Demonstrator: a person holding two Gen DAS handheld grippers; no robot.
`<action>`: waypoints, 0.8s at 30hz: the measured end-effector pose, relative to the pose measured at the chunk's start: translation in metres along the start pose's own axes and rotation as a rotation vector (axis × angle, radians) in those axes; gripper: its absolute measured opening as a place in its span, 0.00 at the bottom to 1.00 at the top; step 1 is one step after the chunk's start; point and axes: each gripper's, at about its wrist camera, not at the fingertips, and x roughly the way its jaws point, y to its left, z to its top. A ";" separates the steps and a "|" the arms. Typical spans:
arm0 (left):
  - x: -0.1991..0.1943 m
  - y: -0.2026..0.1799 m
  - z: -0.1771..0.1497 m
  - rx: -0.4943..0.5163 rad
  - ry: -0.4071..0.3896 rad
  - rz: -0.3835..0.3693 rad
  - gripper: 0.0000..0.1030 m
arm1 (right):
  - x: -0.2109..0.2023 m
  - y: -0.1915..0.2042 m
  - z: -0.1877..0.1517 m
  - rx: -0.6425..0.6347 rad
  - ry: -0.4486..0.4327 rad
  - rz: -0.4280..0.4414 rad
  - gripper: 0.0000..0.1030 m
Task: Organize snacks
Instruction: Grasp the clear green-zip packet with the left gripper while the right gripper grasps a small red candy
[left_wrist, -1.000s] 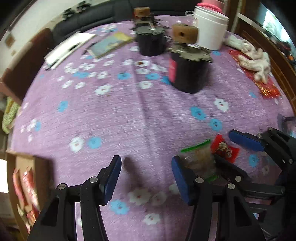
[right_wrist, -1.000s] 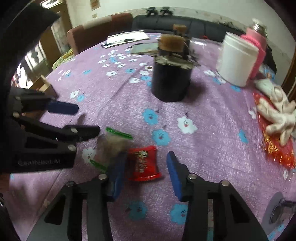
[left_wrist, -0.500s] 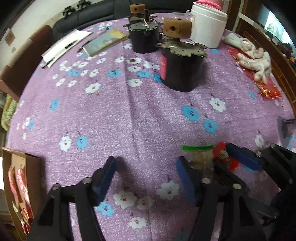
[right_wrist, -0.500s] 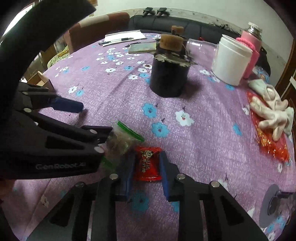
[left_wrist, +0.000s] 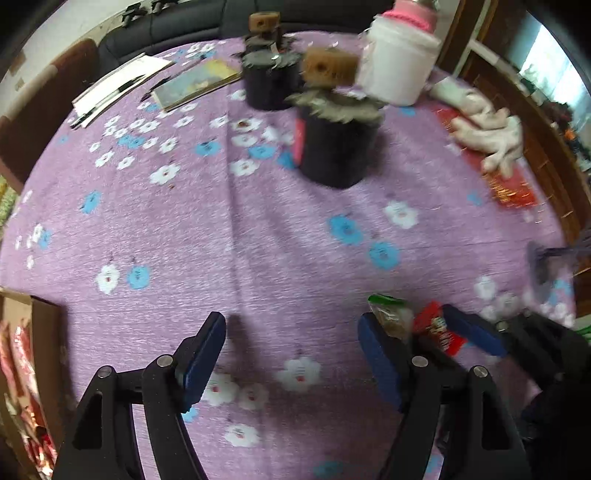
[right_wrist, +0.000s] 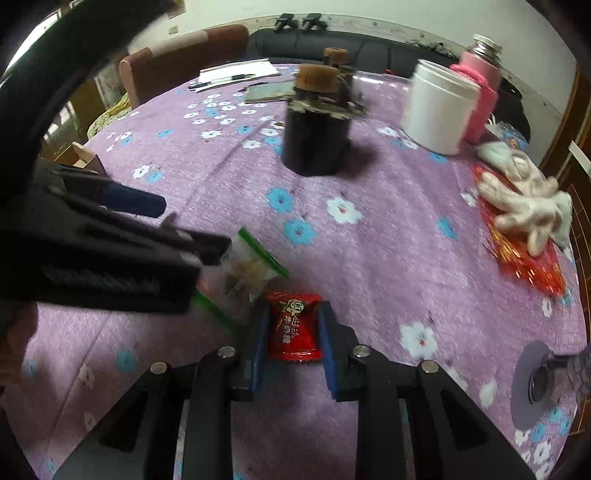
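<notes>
My right gripper (right_wrist: 293, 341) is shut on a red snack packet (right_wrist: 294, 325) just above the purple flowered tablecloth (right_wrist: 369, 258). The packet also shows in the left wrist view (left_wrist: 437, 330), between the right gripper's blue pads. A clear bag with green strips (right_wrist: 243, 275) lies just left of it, touching the left gripper's right finger (left_wrist: 380, 354). My left gripper (left_wrist: 291, 350) is open and empty over the cloth. A cardboard box (left_wrist: 33, 354) holding red snack packets sits at the left edge.
Two black jars with cork tops (left_wrist: 338, 147) (left_wrist: 267, 83) stand mid-table. A white tub (right_wrist: 437, 107) and pink bottle (right_wrist: 480, 99) stand behind. White gloves on a red sheet (right_wrist: 524, 206) lie at the right. Papers and a book (left_wrist: 195, 83) lie far left.
My right gripper has closed on the red packet and lifted it slightly. The left gripper stayed open and shifted a little beside the clear bag.
</notes>
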 end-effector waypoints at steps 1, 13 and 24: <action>0.000 -0.003 0.001 0.004 0.003 -0.009 0.81 | -0.002 -0.002 -0.002 0.005 0.004 0.002 0.24; -0.013 -0.039 0.005 0.034 -0.033 -0.031 0.85 | -0.017 -0.019 -0.025 0.034 0.002 -0.006 0.24; 0.019 -0.086 0.003 0.192 0.046 0.008 0.86 | -0.036 -0.041 -0.052 0.086 0.029 -0.046 0.24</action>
